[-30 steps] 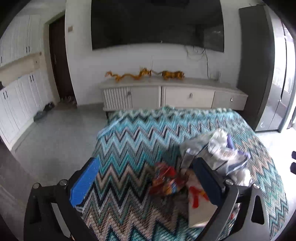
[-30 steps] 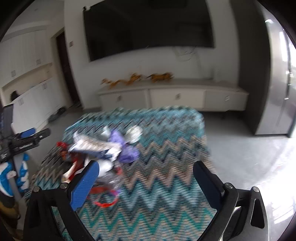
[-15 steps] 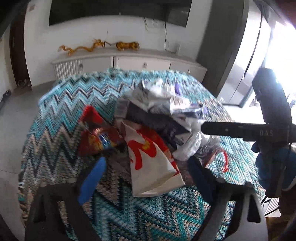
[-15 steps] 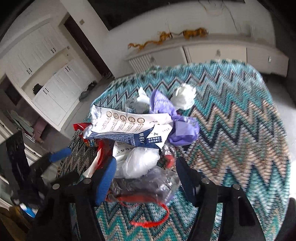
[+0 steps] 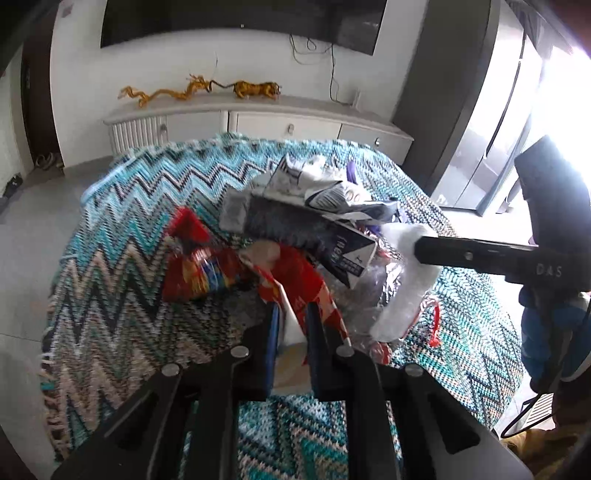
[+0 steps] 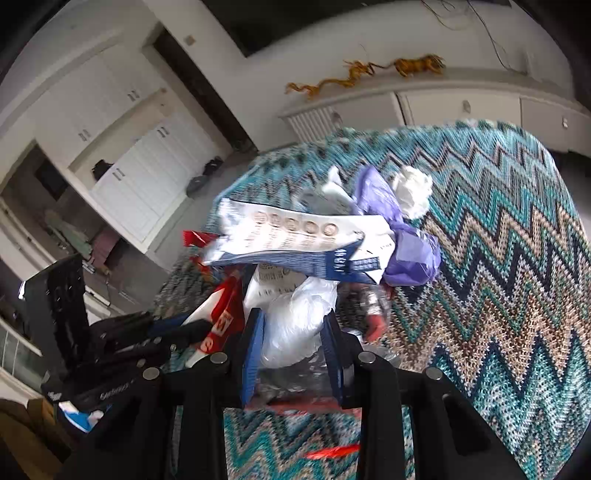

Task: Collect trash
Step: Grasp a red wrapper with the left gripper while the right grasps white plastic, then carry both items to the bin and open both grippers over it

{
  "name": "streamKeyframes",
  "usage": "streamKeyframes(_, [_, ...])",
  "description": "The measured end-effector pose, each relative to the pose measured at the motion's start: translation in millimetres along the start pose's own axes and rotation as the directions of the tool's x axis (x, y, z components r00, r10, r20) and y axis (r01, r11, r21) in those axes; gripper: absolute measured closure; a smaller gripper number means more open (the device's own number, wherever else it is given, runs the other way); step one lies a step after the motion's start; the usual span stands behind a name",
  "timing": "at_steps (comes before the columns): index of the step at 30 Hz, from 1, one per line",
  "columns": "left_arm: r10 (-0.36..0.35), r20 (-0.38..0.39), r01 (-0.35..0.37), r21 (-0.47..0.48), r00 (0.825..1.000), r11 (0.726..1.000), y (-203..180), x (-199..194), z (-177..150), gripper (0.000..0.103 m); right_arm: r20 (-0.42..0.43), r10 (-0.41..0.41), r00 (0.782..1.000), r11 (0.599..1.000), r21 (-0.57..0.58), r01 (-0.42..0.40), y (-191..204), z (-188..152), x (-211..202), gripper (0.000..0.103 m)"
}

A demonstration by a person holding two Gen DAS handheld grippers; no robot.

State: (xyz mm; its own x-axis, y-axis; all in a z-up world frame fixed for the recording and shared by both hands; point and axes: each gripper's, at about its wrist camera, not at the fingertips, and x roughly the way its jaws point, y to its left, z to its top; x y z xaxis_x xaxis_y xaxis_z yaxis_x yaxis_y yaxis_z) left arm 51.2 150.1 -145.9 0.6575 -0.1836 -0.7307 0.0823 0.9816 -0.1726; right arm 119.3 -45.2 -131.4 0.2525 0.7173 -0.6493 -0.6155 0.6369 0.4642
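We see a trash pile in the middle of a round table under a teal, tan and black zigzag knit cloth (image 5: 122,258). Left gripper (image 5: 290,325): jaws nearly together, clamped on the near edge of a red and white crumpled paper bag (image 5: 295,284) that lies at the front of the pile. Just left of that bag sits a red crinkled snack wrapper with yellow and blue print (image 5: 195,266), touching it. Behind both, a grey and white foil pouch (image 5: 295,195) lies across the top of the heap.

Right gripper (image 6: 291,325): blue-padded fingers (image 6: 253,354) partly closed around a white translucent plastic bag (image 6: 295,325); pads touch its sides, so we read it as gripped, though the bag still bulges between them. In the left wrist view that gripper shows as a black bar coming in from the right, tip buried in the same white bag.

Above the white bag in the right wrist view: a long white and navy printed pouch (image 6: 306,240) lying crosswise, a purple plastic bag (image 6: 406,254) touching its right end, and a white crumpled tissue ball (image 6: 413,188) just beyond the purple one. A clear bag with a red drawstring (image 6: 332,450) lies under the right gripper on the cloth.

Background: a white low sideboard (image 5: 258,122) with orange dragon figurines (image 5: 199,88) on top, dark wall-mounted screen (image 5: 240,18) above
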Motion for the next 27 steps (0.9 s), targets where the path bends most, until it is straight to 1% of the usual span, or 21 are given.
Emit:
streamKeyframes(5, [0.027, 0.043, -0.027, 0.005, 0.999, 1.000, -2.8, -27.6, -1.0, 0.090, 0.063, 0.033, 0.997, 0.999, -0.022, -0.032, 7.6, -8.5, -29.6, 0.075])
streamKeyframes(9, [0.019, 0.082, -0.020, 0.006, 0.996, 1.000, -6.7, -50.5, 1.6, 0.090, 0.129, 0.043, 0.991, 0.999, -0.026, -0.040, 12.1, -11.9, -55.8, 0.075])
streamKeyframes(12, [-0.001, 0.115, -0.001, 0.019, 0.993, 1.000, -16.1, -66.7, 7.4, 0.090, 0.179, 0.036, 0.983, 0.999, -0.033, -0.031, 15.9, -14.9, -77.0, 0.075])
streamKeyframes(16, [-0.076, 0.145, 0.071, 0.042, 0.986, 0.997, -31.6, -81.9, 21.1, 0.090, 0.244, 0.006, 0.970, 1.000, -0.023, 0.000, 9.2, -21.0, -108.4, 0.075])
streamKeyframes(20, [-0.140, 0.155, 0.130, 0.071, 0.978, 0.989, -52.5, -88.1, 34.8, 0.090, 0.314, -0.065, 0.947, 0.998, 0.025, 0.061, -6.9, -35.3, -150.1, 0.075])
streamKeyframes(23, [-0.197, 0.153, 0.179, 0.124, 0.969, 0.976, -79.4, -88.9, 47.4, 0.090, 0.359, -0.141, 0.923, 0.989, 0.080, 0.120, -27.5, -52.5, -186.5, 0.075])
streamKeyframes(25, [-0.251, 0.134, 0.228, 0.167, 0.959, 0.959, -105.6, -85.4, 56.0, 0.090, 0.376, -0.213, 0.902, 0.976, 0.132, 0.176, -44.0, -66.8, -209.0, 0.075])
streamKeyframes(26, [-0.273, 0.124, 0.248, 0.183, 0.954, 0.951, -116.2, -83.1, 59.6, 0.090, 0.380, -0.260, 0.888, 0.963, 0.170, 0.209, -56.1, -77.6, -223.0, 0.075])
streamKeyframes(27, [-0.307, 0.105, 0.280, 0.212, 0.946, 0.936, -134.8, -77.6, 65.6, 0.090, 0.379, -0.295, 0.877, 0.952, 0.198, 0.235, -65.8, -86.8, -233.7, 0.075])
